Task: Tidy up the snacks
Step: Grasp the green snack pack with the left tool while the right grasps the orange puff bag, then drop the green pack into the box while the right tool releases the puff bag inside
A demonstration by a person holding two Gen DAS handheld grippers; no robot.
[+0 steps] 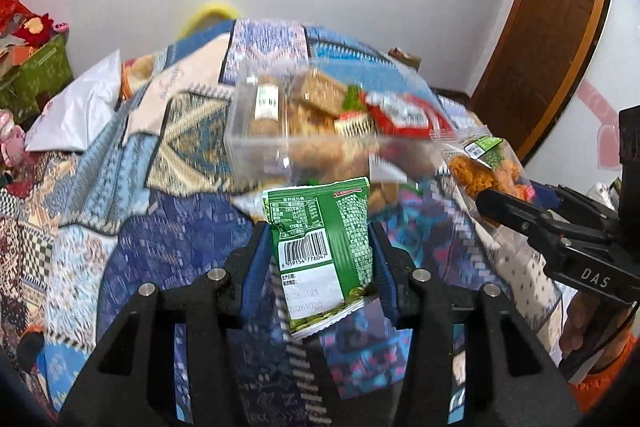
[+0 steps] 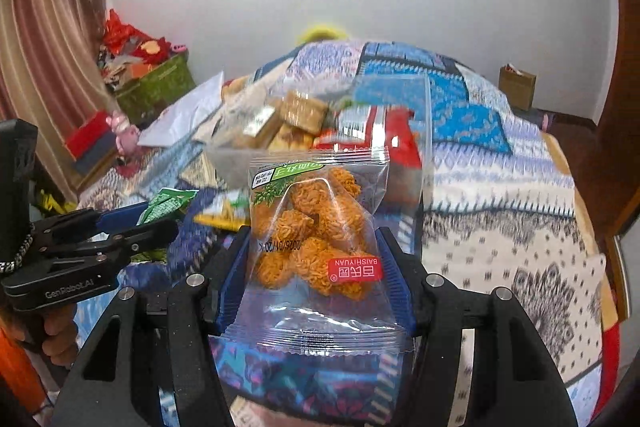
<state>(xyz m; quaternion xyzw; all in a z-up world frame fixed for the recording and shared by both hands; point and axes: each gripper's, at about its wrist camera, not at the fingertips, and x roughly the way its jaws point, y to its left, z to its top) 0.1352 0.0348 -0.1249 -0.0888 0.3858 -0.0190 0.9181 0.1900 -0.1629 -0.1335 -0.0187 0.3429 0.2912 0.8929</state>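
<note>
blurring hides most of the clear box (image 1: 256, 131) on the bed (image 1: 180, 227); a green packet (image 1: 320, 247) is clamped in the left hand-held gripper (image 1: 320, 259), a noodle-snack bag (image 2: 316, 239) in the right hand-held gripper (image 2: 316, 259).

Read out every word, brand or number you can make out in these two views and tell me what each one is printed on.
"BAISHIYUAN": red label on the clear snack bag in the right claw.
"2026/01/20": date stamp on that bag.
"6 959154 776047", last digits unsure: barcode on the green packet in the left claw.
"DAS": right claw's arm, in the left view.
"GenRobot.AI": left claw's body, in the right view.
Nutrition table, dates on the green packet, box labels: too small or blurred.
</note>
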